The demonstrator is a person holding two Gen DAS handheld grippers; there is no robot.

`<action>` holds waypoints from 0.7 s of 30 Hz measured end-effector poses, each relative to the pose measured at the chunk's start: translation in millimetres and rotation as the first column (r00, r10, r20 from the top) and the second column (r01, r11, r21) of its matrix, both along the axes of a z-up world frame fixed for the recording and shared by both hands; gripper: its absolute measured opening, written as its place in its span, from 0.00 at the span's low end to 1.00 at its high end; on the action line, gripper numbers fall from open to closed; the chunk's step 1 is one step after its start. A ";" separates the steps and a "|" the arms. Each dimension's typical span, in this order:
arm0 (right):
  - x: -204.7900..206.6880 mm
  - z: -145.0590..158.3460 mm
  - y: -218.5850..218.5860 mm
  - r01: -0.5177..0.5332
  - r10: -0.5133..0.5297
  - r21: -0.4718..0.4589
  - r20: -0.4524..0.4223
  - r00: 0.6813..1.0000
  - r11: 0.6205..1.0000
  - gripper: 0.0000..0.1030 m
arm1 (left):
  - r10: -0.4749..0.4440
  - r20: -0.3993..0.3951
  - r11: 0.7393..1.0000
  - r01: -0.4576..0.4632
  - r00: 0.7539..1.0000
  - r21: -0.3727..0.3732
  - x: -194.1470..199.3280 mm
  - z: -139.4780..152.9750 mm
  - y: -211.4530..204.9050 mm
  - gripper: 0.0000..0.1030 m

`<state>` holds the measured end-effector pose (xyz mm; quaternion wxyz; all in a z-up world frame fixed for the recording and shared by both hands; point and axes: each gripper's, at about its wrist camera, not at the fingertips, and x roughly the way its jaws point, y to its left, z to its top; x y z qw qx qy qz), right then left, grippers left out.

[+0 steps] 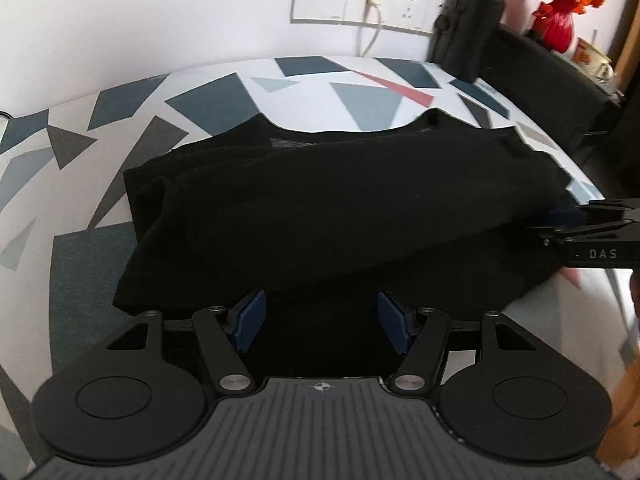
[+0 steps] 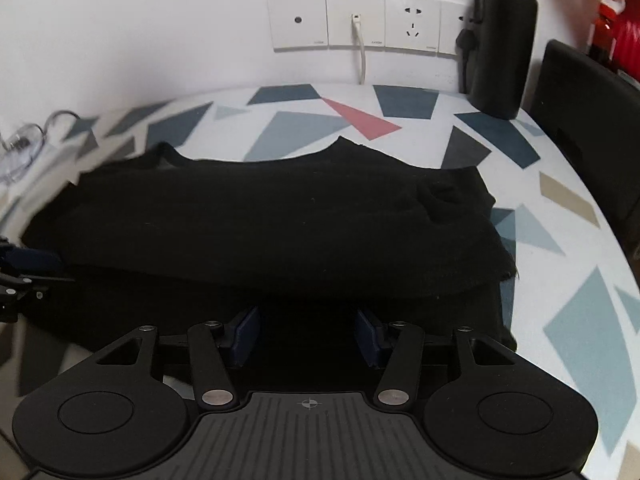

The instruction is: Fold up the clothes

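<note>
garment: black t-shirt [image 1: 328, 208] partly folded, spread over centre of both views, neckline at its far edge toward the wall; folded layer on top, lower layer showing along the near edge
table: round table [image 1: 120, 128] with white top and grey, blue and red geometric shapes, garment lying on it, bare pattern showing at left and far side of the left wrist view
left gripper: left gripper [image 1: 320, 322] bottom centre of left wrist view, blue pads wide apart, near edge of shirt lies between and under them, nothing pinched; in the right wrist view it enters at left edge [image 2: 28, 264], touching the shirt's side
right gripper: right gripper [image 2: 308, 332] bottom centre of right wrist view, blue pads spread wide over the near hem, no grip on cloth; in the left wrist view it comes in from right edge [image 1: 560, 220], tips at the shirt's side edge, gap between fingers hard to read there
sleeve: bunched sleeve [image 2: 444, 200] on right part of shirt in right wrist view
bottle: black water bottle [image 2: 504, 40] upright at upper right, on table by the wall
sockets: white wall outlet strip [image 2: 368, 22] upper centre, white cable [image 2: 362, 56] plugged in, hanging down behind the table
flowers: orange flowers in red vase [image 1: 560, 4] upper right corner of left wrist view
chair: dark chair back [image 2: 588, 120] at right edge, beside table
glass item: clear glass object [image 2: 24, 148] at left edge, blurred, cannot tell what it is
</note>
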<state>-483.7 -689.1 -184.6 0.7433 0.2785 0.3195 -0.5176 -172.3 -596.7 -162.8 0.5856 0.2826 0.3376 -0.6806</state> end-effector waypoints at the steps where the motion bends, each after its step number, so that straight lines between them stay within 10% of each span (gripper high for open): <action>1: 1.3 1.5 -2.9 -0.001 0.001 -0.001 -0.002 1.000 1.000 0.48 | 0.001 0.001 1.000 -0.001 1.000 0.003 0.6 1.7 -2.9 0.62; 10: -14.9 32.1 -72.0 0.071 -0.067 -0.049 0.068 0.995 0.996 0.45 | 0.067 0.039 0.990 -0.062 0.997 -0.130 29.9 31.5 -53.7 0.62; 16: -25.6 60.9 -117.4 0.227 -0.195 -0.234 0.154 0.969 0.945 0.52 | 0.271 -0.048 0.914 -0.273 0.961 -0.301 78.8 81.8 -97.6 0.62; 21: -32.8 51.1 -107.7 0.211 -0.188 -0.164 0.148 0.971 0.964 0.53 | 0.169 -0.091 0.954 -0.186 0.981 -0.237 83.3 80.3 -69.4 0.73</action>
